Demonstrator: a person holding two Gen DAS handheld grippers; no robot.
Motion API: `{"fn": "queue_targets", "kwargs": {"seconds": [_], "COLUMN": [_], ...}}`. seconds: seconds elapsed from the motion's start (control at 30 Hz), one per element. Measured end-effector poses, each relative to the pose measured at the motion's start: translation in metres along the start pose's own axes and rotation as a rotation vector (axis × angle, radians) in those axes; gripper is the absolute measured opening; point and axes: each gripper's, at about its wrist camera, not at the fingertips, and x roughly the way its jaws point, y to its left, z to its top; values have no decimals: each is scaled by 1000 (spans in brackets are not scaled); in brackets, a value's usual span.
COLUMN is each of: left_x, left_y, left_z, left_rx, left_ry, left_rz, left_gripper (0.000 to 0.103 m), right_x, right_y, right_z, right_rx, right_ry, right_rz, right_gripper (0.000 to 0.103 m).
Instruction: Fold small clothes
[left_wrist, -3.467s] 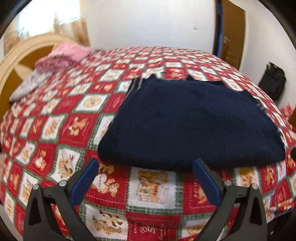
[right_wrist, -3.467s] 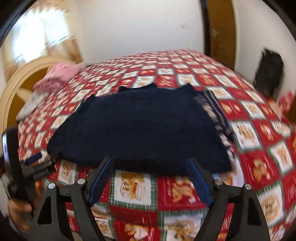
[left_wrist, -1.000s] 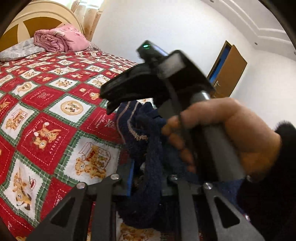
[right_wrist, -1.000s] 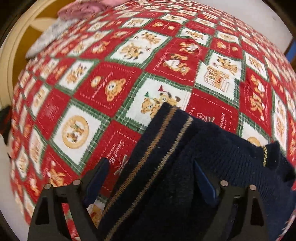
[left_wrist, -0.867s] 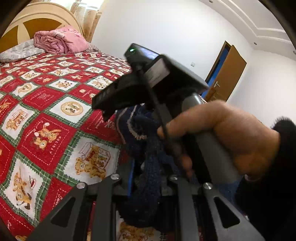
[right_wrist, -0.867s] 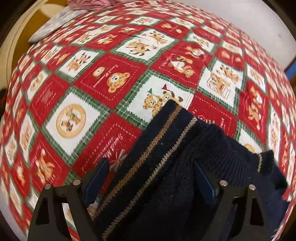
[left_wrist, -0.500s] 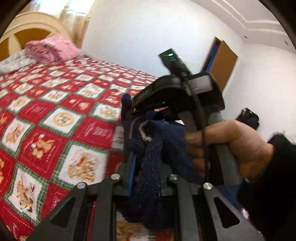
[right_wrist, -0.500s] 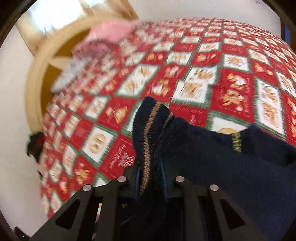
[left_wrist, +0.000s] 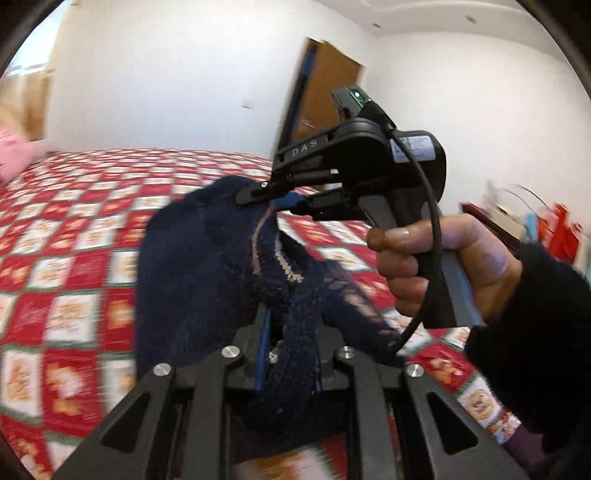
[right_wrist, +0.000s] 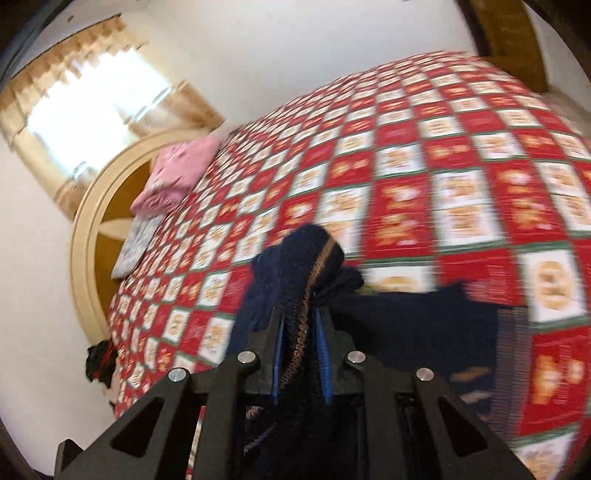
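The left gripper (left_wrist: 290, 354) was clamped on a bunched fold of the dark navy knitted sweater (left_wrist: 207, 280), whose tan-striped ribbed edge ran up between the blue-padded fingers (left_wrist: 261, 350). The garment hung lifted above the red-and-white checked bedspread printed with teddy bears (left_wrist: 74, 229), draping down toward it on the right.

In the left wrist view, the right gripper (left_wrist: 269, 195) was pinching the raised top of the same sweater, held by a person's hand (left_wrist: 443, 266) in a dark sleeve (left_wrist: 532, 350).

In the right wrist view, the right gripper (right_wrist: 300, 354) had its jaws just drawn together, and they pressed on the sweater's hem, its brown stripe caught between the pads. The rest of the sweater (right_wrist: 406, 317) trailed off to the right, over the bedspread (right_wrist: 461, 155).

At the far end of the bed lay a folded pink blanket (right_wrist: 177, 173) and a grey patterned pillow (right_wrist: 136, 240) against the curved cream wooden headboard (right_wrist: 85, 236). A brown wooden door (left_wrist: 325, 92) stood open in the white wall.
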Motion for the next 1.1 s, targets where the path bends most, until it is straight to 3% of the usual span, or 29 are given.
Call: {"fn": "queue_targets", "kwargs": {"seconds": [0.03, 0.17, 0.2, 0.23, 0.33, 0.43, 0.5, 0.53, 0.6, 0.63, 0.7, 0.73, 0.77, 0.87, 0.93, 1.03, 1.1], "left_x": [9, 46, 50, 53, 52, 46, 39, 39, 36, 33, 21, 17, 12, 3, 1, 5, 10], "left_y": [-11, -48, -51, -57, -74, -70, -54, -46, -28, -18, 1, 10, 18, 49, 69, 90, 102], "left_z": [-1, -10, -11, -14, -24, -26, -21, -18, -13, -10, -8, -6, -5, -1, 1, 4, 2], "left_rx": [20, 78, 78, 87, 193, 204, 154, 126, 65, 40, 5, -10, -26, -132, -203, -229, -233], "left_ry": [14, 92, 103, 116, 104, 96, 103, 112, 129, 124, 106, 95, 82, 58, 59, 80, 95], "left_rz": [-17, -63, -89, -107, -88, -82, -84, -90, -93, -93, -92, -72, -43, 3, 39, 145, 207], "left_gripper": [19, 19, 10, 9, 9, 11, 23, 39, 61, 66, 71, 76, 78, 79, 79, 79, 79], "right_x": [-11, -36, -36, -36, -41, -57, -73, -81, -93, -95, -89, -82, -73, -41, -19, 15, 30], "right_y": [-17, -82, -91, -98, -103, -98, -94, -89, -77, -70, -62, -59, -57, -57, -54, -42, -42], "right_z": [-2, -12, -17, -22, -40, -55, -62, -65, -68, -70, -73, -74, -74, -73, -71, -74, -81], "right_rx": [13, 104, 114, 119, 128, 156, 199, 209, 202, 197, 209, 216, 217, 223, 180, 79, 56], "right_ry": [-21, -66, -62, -54, -64, -106, -145, -150, -123, -106, -69, -54, -68, -51, -38, -22, -4], "right_rz": [-14, -56, -70, -77, -22, 63, 159, 189, 229, 251, 282, 278, 260, 256, 202, 79, 43], "right_gripper": [3, 3, 3, 3, 3, 3, 3, 3, 4, 8, 50, 93, 100, 100, 99, 97, 97]}}
